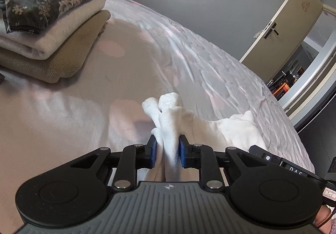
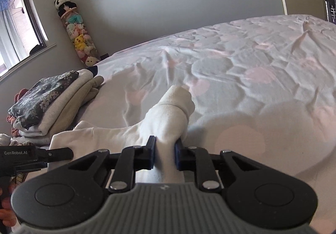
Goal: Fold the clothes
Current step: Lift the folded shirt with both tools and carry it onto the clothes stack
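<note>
A white garment (image 1: 237,128) hangs stretched between my two grippers above the bed. My left gripper (image 1: 167,151) is shut on a bunched white edge of it, and folds of cloth poke forward past the blue pads. My right gripper (image 2: 165,153) is shut on another bunched part of the white garment (image 2: 168,116), with a cuff-like end sticking out ahead. In the right wrist view the left gripper's black body (image 2: 31,157) shows at the left edge. The cloth below both grippers is hidden.
A stack of folded clothes (image 1: 48,23) with a dark floral piece on top sits on the bed's left side, also the stack (image 2: 52,99) in the right wrist view. The pink-spotted bedsheet (image 2: 252,70) is wrinkled. A door (image 1: 281,28) stands at right; a tube of plush toys (image 2: 79,34) leans in the corner.
</note>
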`<action>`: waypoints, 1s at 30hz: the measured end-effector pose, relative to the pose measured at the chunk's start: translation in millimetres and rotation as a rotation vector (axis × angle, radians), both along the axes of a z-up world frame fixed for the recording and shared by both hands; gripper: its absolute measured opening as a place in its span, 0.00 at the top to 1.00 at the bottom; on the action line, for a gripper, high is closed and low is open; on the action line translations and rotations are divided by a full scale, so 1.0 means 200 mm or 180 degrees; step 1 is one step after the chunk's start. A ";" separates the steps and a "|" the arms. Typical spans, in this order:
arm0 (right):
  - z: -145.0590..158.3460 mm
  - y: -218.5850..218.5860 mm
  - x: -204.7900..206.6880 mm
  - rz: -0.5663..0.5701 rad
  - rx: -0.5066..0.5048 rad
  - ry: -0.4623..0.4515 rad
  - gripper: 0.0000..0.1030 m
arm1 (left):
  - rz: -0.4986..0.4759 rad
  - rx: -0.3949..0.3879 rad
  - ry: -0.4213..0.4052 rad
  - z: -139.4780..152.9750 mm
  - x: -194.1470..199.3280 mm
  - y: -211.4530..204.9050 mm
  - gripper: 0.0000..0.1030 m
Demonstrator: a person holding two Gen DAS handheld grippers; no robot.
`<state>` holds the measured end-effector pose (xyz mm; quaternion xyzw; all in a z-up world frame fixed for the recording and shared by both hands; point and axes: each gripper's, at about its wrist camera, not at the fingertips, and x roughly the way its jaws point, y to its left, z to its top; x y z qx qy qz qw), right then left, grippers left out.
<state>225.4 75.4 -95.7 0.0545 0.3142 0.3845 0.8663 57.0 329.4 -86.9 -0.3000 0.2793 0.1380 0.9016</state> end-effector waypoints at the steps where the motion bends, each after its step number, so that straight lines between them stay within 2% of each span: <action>1: 0.02 0.00 -0.02 0.0014 0.0009 -0.0046 0.81 | 0.0021 0.0047 -0.0027 0.03 -0.03 -0.02 0.82; 7: 0.16 0.04 -0.13 0.0166 0.0095 -0.0254 0.81 | 0.0206 0.0278 -0.0219 0.22 -0.21 -0.09 0.82; 14: 0.36 0.19 -0.23 0.0465 0.0279 -0.0395 0.81 | 0.0645 0.0525 -0.0504 0.45 -0.44 -0.08 0.82; 21: 0.60 0.49 -0.35 0.0911 0.0553 -0.0605 0.81 | 0.1136 0.0805 -0.0724 0.69 -0.69 0.02 0.82; 27: 0.77 0.78 -0.47 0.1274 0.0713 -0.0731 0.81 | 0.1448 0.0912 -0.0819 0.84 -0.85 0.13 0.82; 30: 0.82 0.91 -0.51 0.1413 0.0760 -0.0687 0.81 | 0.1583 0.0915 -0.0857 0.88 -0.95 0.20 0.82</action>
